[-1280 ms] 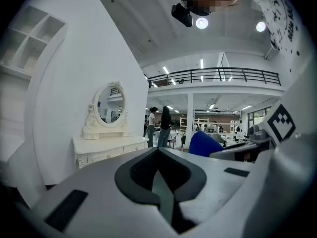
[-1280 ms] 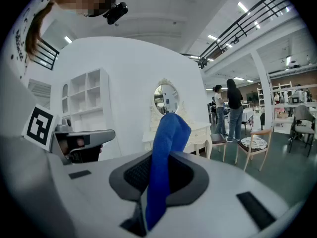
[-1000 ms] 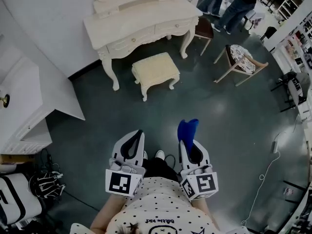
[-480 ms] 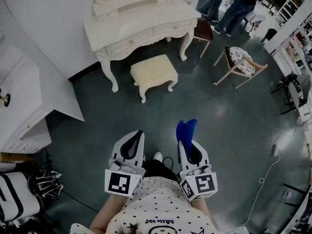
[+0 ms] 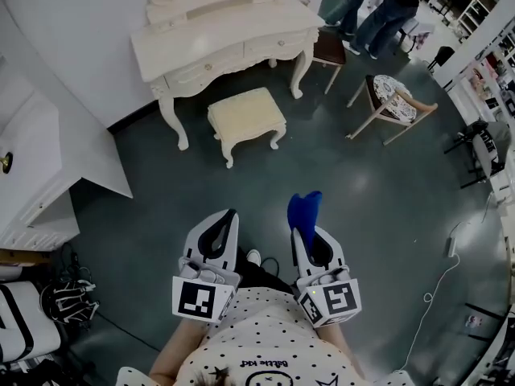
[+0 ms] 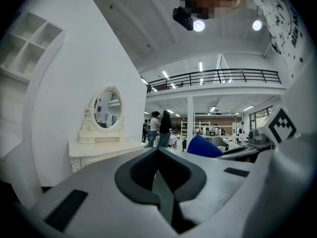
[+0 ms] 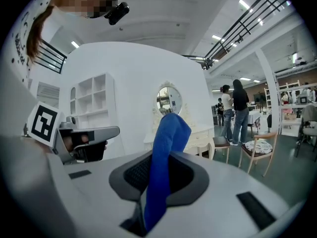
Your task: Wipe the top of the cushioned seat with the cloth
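We've got the soft blue cloth [image 5: 306, 209] pinched in our right gripper [image 5: 309, 238], jaws clamped on its lower end while the rest flops up past the tips. It looks light and limp, so a bunched grip low down seems right, or it'll fold under when pushed. Our left gripper [image 5: 219, 233] is closed on nothing. Only the head view shows the cream cushioned stool [image 5: 246, 114], well ahead by the white dressing table [image 5: 217, 34]. The right gripper view shows the pinch itself.

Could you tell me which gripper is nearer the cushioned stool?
Left, narrowly: the left gripper is almost straight back from the stool; the right gripper, holding the cloth, sits further right.
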The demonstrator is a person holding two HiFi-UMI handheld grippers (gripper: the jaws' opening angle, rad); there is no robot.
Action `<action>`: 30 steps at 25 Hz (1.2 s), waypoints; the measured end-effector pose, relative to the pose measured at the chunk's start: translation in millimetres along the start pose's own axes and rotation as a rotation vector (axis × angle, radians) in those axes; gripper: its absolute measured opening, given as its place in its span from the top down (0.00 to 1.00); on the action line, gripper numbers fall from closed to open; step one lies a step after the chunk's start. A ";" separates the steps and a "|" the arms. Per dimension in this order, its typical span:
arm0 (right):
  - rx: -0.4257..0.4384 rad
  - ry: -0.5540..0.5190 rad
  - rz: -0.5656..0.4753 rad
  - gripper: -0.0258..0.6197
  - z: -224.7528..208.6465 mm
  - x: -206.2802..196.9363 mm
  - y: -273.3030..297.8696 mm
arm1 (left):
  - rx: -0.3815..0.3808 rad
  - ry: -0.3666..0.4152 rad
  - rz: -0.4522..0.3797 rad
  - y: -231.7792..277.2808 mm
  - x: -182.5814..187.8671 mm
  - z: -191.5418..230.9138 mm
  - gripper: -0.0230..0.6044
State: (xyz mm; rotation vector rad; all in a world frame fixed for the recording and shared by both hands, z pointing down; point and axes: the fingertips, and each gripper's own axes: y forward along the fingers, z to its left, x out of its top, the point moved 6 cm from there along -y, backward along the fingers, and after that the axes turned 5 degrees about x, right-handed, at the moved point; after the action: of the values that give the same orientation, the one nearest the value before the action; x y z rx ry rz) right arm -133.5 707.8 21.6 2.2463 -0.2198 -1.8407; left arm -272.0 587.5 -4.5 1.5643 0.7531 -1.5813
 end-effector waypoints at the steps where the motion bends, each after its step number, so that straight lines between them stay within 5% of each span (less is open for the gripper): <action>1: -0.002 0.005 0.000 0.87 -2.0 -0.4 0.4 | -0.003 0.000 -0.003 1.4 0.0 -0.9 0.97; 20: -0.049 0.005 0.014 0.87 -40.0 50.5 134.6 | -0.065 -0.047 -0.028 128.6 21.5 99.7 0.97; 30: -0.042 0.012 0.027 0.87 -67.2 64.0 188.8 | -0.034 -0.082 0.014 176.5 16.1 129.4 0.97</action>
State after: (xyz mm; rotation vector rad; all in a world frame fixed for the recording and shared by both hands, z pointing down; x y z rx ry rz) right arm -49.5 514.9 24.4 2.2153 -0.2059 -1.8008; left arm -191.5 383.7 7.6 1.4683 0.7199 -1.6042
